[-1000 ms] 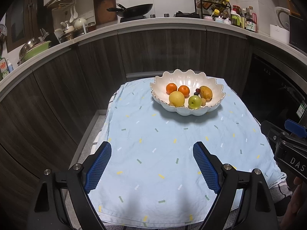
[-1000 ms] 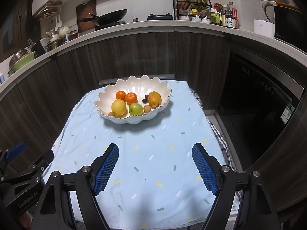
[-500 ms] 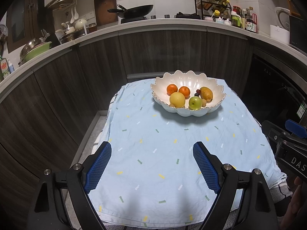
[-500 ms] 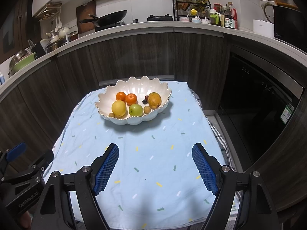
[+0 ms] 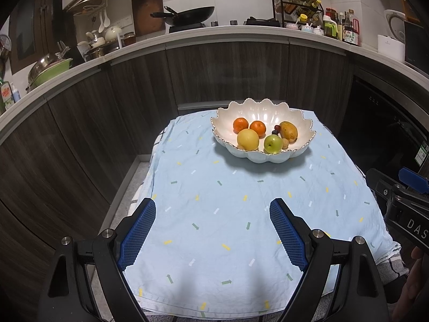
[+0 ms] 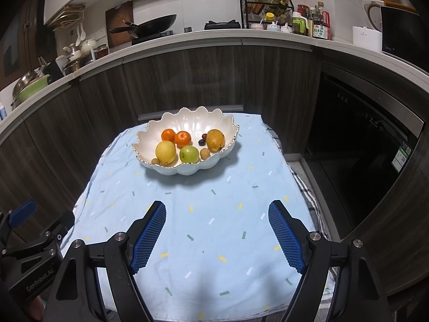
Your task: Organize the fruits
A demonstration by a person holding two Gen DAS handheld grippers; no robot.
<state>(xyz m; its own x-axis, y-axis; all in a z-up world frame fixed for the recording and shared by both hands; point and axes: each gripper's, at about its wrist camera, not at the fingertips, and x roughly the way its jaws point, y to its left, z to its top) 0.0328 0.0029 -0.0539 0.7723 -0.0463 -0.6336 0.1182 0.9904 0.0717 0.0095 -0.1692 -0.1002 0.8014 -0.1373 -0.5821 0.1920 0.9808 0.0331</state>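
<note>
Left wrist view: left claw (image 5: pixel 211 230) is spread wide and holds nothing, hovering over the near part of the blue tablecloth (image 5: pixel 241 214). The scalloped white bowl (image 5: pixel 268 114) sits well ahead of it and a bit to its right, at the far end of the counter. Inside: two tangerines (image 5: pixel 240 125) at the back left, a yellow pear-like fruit (image 5: pixel 248 139) front left, a green apple (image 5: pixel 273 144) front centre, a mango (image 5: pixel 289 131) on the right with its long axis running roughly front to back, dark grapes (image 5: pixel 275 130) and a small brown longan-like fruit (image 5: pixel 285 143) between them. The right claw's body shows at the far right edge.

Right wrist view: right claw (image 6: pixel 217 228) is also spread and empty. Here the bowl (image 6: pixel 193 118) lies ahead and to the left of the claw's centreline. The apple (image 6: pixel 189 154) is the nearest large fruit to this claw; the mango (image 6: pixel 215 140) sits on the bowl's right side.

Judgement: all fruit is in the bowl, nothing lies loose on the cloth. Both claws are about equally far away; the bowl falls between their two lines, so either could reach forward and inward.
</note>
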